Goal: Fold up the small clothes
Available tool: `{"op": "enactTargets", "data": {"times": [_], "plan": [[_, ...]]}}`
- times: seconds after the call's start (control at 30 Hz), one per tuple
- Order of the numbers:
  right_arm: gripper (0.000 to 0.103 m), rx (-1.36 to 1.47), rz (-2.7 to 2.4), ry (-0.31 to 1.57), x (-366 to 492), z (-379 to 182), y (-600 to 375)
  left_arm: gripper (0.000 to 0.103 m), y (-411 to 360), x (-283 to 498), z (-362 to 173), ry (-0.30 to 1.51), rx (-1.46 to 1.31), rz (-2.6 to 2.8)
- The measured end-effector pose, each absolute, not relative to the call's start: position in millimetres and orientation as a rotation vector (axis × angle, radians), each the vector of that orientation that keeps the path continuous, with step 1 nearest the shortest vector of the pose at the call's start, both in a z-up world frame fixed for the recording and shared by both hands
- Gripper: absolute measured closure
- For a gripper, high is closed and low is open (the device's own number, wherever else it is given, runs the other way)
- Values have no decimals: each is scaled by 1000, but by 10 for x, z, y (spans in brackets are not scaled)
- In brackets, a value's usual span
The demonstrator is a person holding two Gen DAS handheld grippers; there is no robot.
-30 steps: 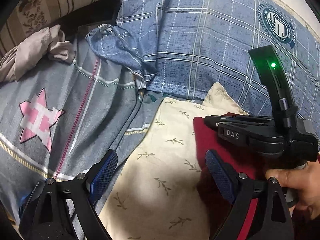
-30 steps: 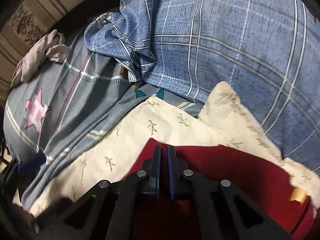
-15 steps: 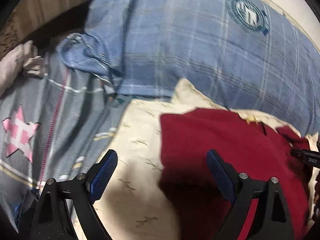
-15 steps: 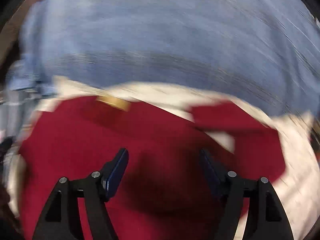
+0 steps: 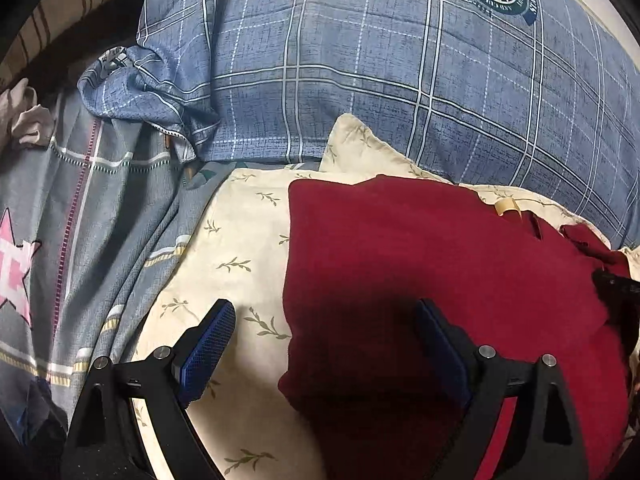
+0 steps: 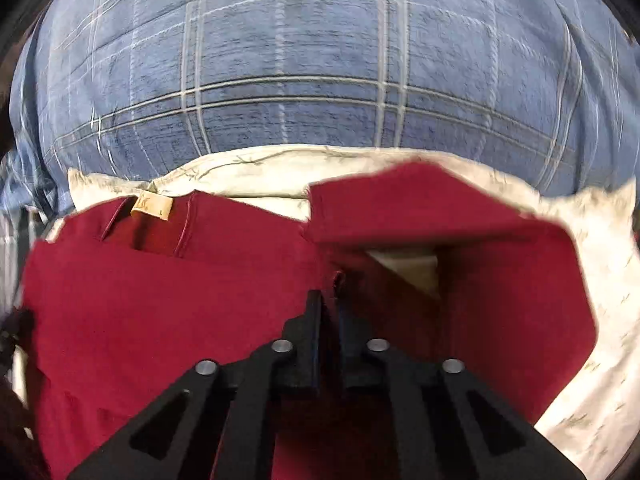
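A dark red garment (image 5: 420, 256) lies on a cream leaf-print pillow (image 5: 240, 248). Its left side is folded over with a straight edge. My left gripper (image 5: 324, 340) is open and empty, its fingers straddling that left edge just above the cloth. In the right wrist view my right gripper (image 6: 329, 312) is shut on a fold of the red garment (image 6: 160, 304) near its right sleeve (image 6: 400, 208), which lifts off the pillow. A tan neck label (image 6: 152, 207) shows at the collar. A black part of the right gripper shows at the left wrist view's right edge (image 5: 618, 292).
A large blue plaid pillow (image 5: 400, 60) rises right behind the cream pillow. A grey sheet with a pink star (image 5: 16, 264) spreads to the left. A crumpled pale cloth (image 5: 24, 120) lies at the far left near the striped headboard (image 5: 72, 4).
My right gripper let go of the garment's left part, swung right while open, and has shut on a fold near the right sleeve. My left gripper stayed open and shifted slightly right.
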State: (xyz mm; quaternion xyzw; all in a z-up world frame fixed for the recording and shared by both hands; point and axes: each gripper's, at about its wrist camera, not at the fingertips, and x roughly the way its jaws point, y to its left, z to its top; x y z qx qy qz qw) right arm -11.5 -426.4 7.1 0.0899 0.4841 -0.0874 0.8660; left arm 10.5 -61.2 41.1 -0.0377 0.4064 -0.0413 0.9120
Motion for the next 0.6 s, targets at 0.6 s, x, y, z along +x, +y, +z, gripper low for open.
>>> {"op": "enactTargets", "data": {"times": [0.6], "plan": [[40, 280, -143, 966, -115, 329, -4628, 12, -624, 117, 391, 832, -75, -75]]}}
